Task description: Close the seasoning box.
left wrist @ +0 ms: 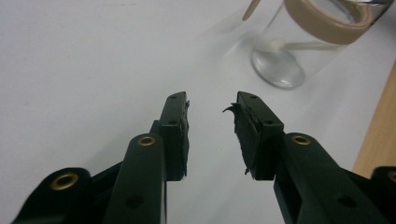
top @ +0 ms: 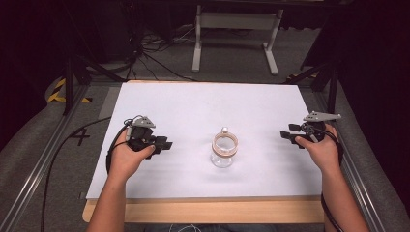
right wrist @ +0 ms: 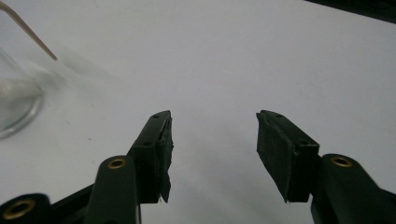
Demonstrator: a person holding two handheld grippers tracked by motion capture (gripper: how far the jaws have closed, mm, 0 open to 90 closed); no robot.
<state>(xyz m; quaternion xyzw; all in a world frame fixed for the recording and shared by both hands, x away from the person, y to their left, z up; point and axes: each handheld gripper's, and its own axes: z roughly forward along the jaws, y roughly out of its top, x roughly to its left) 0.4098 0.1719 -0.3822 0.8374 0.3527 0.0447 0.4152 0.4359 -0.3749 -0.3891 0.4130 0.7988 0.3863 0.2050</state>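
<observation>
Glass jar (top: 225,152) with tan ring at mouth stands upright mid-board, a thin stick leaning inside. Your left gripper (top: 164,144) at jar's 9 o'clock, jaws part open, nothing between. Your right gripper (top: 288,137) at 3 o'clock, jaws wide, nothing held. Both well apart from jar, hands low, jaws pointing inward. Judged step: between grasps. Next: close in level, jaws straddling glass wall.

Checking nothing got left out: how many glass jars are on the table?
1: a clear glass jar with a tan band round its neck, mid-table between the two tongs; a thin stick leans inside it.
</observation>
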